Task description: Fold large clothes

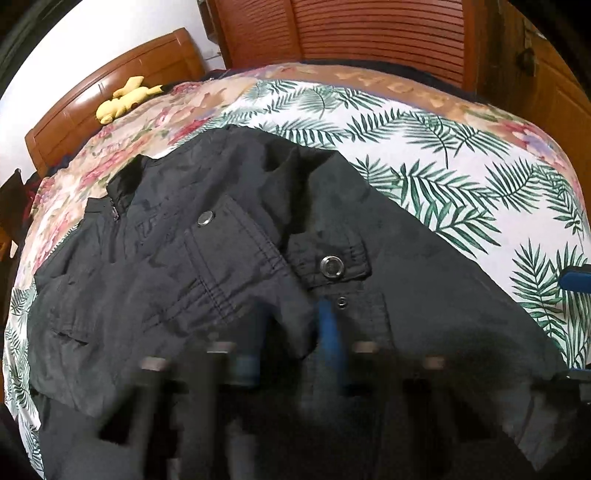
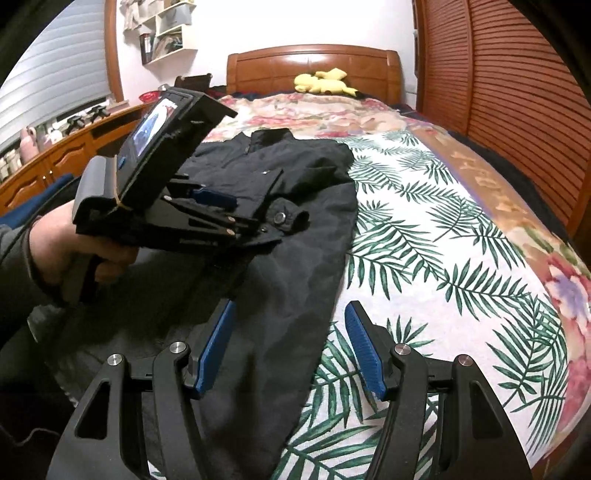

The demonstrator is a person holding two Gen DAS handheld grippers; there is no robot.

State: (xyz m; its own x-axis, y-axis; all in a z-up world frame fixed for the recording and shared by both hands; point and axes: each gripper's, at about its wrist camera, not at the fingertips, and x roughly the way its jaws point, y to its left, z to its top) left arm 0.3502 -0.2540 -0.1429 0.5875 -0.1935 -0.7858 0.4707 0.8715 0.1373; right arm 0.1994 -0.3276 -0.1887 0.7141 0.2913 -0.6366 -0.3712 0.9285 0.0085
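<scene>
From my right wrist camera I see what the left one hides: the whole left gripper (image 2: pixel 258 230) from outside, held by a hand (image 2: pixel 70 254) with a grey sleeve, its fingers drawn together on a fold of the black jacket (image 2: pixel 295 229) by the cuff tab. I also see a shelf (image 2: pixel 166 29) on the wall and a sideboard (image 2: pixel 55 162) along the bed's far side. My right gripper (image 2: pixel 291 350) stands spread, its two blue pads (image 2: pixel 216 347) apart over the jacket's edge, nothing between them.

The left wrist camera is blurred low down; there I make out dark fabric bunched between the left gripper's own fingers (image 1: pixel 327 321), and, close up, jacket details the other view barely gives: a zip pull (image 1: pixel 115 213) and three metal snaps, the largest (image 1: pixel 332 266) on the cuff tab.

The jacket lies spread on the bed, on a palm-leaf cover (image 2: pixel 443 258), collar towards the headboard (image 2: pixel 314 66).

Counted: one jacket, two grippers, one yellow plush toy (image 2: pixel 323 83) by the headboard, one louvred wardrobe (image 2: pixel 517 74)
</scene>
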